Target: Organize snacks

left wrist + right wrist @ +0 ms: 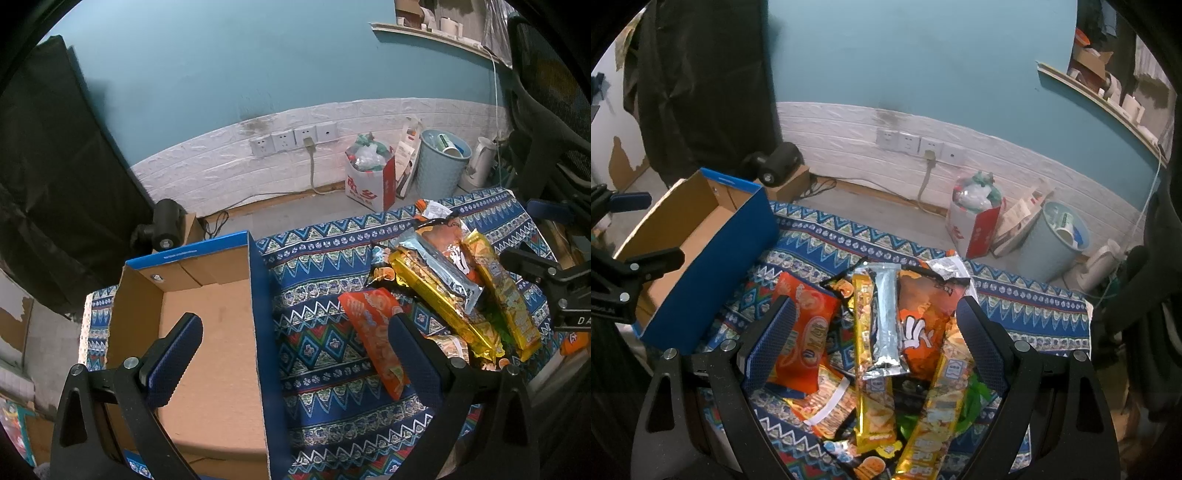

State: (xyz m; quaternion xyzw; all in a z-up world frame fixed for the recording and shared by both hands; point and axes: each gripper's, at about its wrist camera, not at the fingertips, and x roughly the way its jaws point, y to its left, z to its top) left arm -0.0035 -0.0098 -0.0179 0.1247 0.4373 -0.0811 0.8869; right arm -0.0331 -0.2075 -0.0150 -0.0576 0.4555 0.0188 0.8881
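**Snack packets lying straight ahead of the right claw, box off to its left**

The snack packets, a loose heap of crinkly foil wrappers, are lying on the blue patterned woven cloth (1015, 299), to the right of the open blue cardboard box with a bare brown inside (207, 332). The box is sitting empty.

The right gripper (875, 343) is hanging directly over the heap, its jaws spread wide and holding nothing. The long silver foil packet (886, 321) is lying on top, between the two fingers, its long axis running away from the claw, so the jaws are already standing across its narrow width. A long gold foil packet (866, 354) is lying parallel, just beside it and partly under it. The flat orange-red foil pouch (805, 328) is sitting at the heap's left edge, nearest the box.

The left gripper (295, 354) is straddling the box's right wall, equally wide open and empty, with the orange-red pouch touching its right finger in view.

Judging by this, the right claw is the better placed for the silver packet; the carry afterwards would be leftward.
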